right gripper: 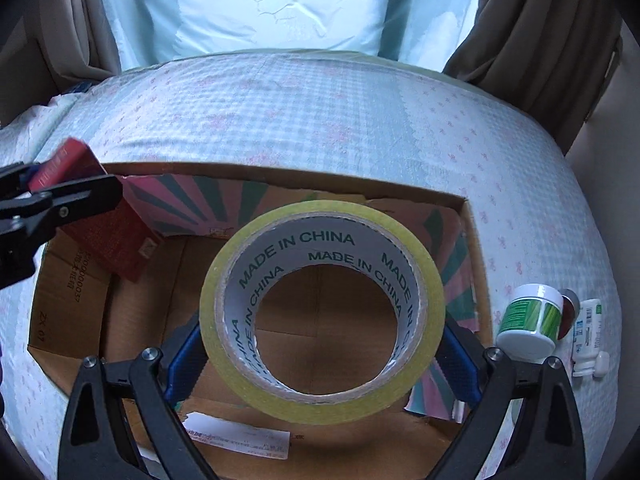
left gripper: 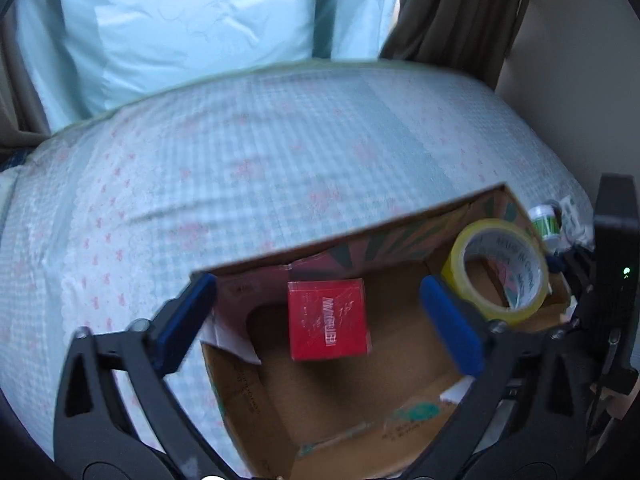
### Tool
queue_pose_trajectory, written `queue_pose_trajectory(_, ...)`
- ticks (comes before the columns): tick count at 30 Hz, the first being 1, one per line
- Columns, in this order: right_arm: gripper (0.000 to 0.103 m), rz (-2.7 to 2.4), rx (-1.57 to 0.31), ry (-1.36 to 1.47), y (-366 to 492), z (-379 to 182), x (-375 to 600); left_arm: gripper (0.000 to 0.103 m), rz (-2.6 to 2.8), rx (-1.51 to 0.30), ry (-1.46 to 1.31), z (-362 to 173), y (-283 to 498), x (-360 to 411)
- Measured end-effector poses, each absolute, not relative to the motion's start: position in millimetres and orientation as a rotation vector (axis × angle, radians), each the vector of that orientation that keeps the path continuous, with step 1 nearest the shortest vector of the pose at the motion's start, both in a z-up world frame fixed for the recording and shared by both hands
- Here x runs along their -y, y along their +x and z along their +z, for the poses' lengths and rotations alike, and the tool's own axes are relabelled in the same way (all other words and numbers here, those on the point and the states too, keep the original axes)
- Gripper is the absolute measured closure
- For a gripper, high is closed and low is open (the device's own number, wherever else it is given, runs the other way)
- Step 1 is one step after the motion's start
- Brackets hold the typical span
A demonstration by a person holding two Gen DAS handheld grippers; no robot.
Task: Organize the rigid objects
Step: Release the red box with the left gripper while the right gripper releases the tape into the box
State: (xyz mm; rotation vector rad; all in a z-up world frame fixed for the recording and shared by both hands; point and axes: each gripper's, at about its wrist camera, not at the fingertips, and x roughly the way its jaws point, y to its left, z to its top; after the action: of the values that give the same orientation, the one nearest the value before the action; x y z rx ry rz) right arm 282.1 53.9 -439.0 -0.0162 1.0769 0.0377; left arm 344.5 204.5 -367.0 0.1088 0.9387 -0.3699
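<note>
Right now both grippers are hanging over an open cardboard box (left gripper: 344, 404) that is sitting on a bed covered with a pale checked sheet (left gripper: 240, 152).

The left gripper (left gripper: 320, 320) is standing with its blue-padded fingers (left gripper: 452, 324) spread wide, pressing on nothing. Between them, seen from its own camera, a red box (left gripper: 328, 319) is showing inside the carton, clear of both pads; whether it is resting on the bottom I cannot tell. From the right wrist view that red box (right gripper: 108, 240) is sitting at about ten o'clock, tilted against the carton's far-left corner, with the left gripper (right gripper: 48, 200) crossing in front of it.

The right gripper (right gripper: 322, 340) is clamping a roll of yellow tape (right gripper: 322, 312) by its sides, the roll's hole facing the camera, above the middle of the cardboard box (right gripper: 68, 292). In the left view the same tape (left gripper: 496, 270) is appearing at two o'clock, over the carton's right end.

Outside the carton, at three o'clock in the right view, a white jar with a green label (right gripper: 530, 326) is lying on the sheet (right gripper: 320, 120), and a small white bottle (right gripper: 588, 334) is lying just beside it.
</note>
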Motion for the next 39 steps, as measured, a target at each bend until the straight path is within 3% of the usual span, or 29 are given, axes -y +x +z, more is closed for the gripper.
queue_pose_trajectory(1,0.000,0.037,-1.055,0.004,280,-438,-52,0.000,-0.371,-0.933,0.112,-366,344,-206)
queue_pose_trajectory(26,0.000,0.041,-1.047,-0.028,261,-421,-53,0.000,-0.387,-0.988,0.110,-362,320,-213)
queue_pose_trajectory(39,0.000,0.033,-1.008,0.088,223,-343,-24,0.000,-0.360,-0.960,0.110,-289,284,-193)
